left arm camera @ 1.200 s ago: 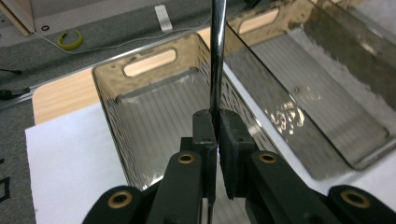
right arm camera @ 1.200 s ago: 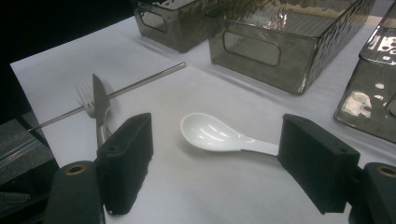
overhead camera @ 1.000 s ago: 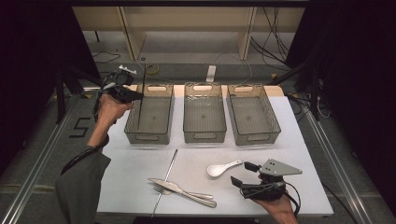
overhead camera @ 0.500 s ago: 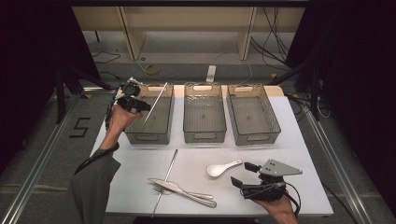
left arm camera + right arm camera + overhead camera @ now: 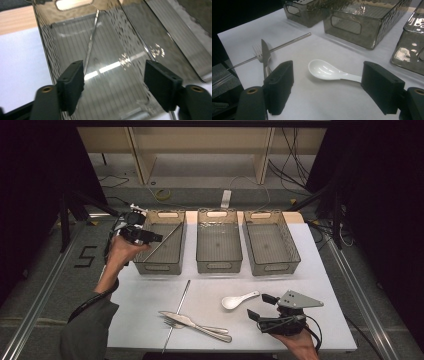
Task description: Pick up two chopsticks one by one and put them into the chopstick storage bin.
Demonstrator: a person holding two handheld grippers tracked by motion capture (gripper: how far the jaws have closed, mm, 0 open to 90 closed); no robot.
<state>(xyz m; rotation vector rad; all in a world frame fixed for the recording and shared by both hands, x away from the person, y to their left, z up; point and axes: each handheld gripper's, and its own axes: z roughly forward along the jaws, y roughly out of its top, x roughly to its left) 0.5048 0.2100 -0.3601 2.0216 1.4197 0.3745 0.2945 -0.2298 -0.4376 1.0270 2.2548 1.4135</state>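
Left forearm stretched forward, left gripper (image 5: 150, 236) raised, jaws apart, empty. Right hand (image 5: 296, 346) low at near edge, right gripper (image 5: 259, 307) jaws wide apart, empty.

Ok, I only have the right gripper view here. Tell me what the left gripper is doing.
Observer: The left gripper is open above the left bin, with nothing between its jaws.
Operator: Say what's in that bin.
Observer: One thin metal rod lies slanted in it, its far end up near the handle cut-out.
Operator: Check the other two bins.
Observer: The middle bin and the right bin look bare inside from the high view.
Operator: Place my right gripper for me.
Observer: The right gripper is open near the front edge, just right of the white spoon.
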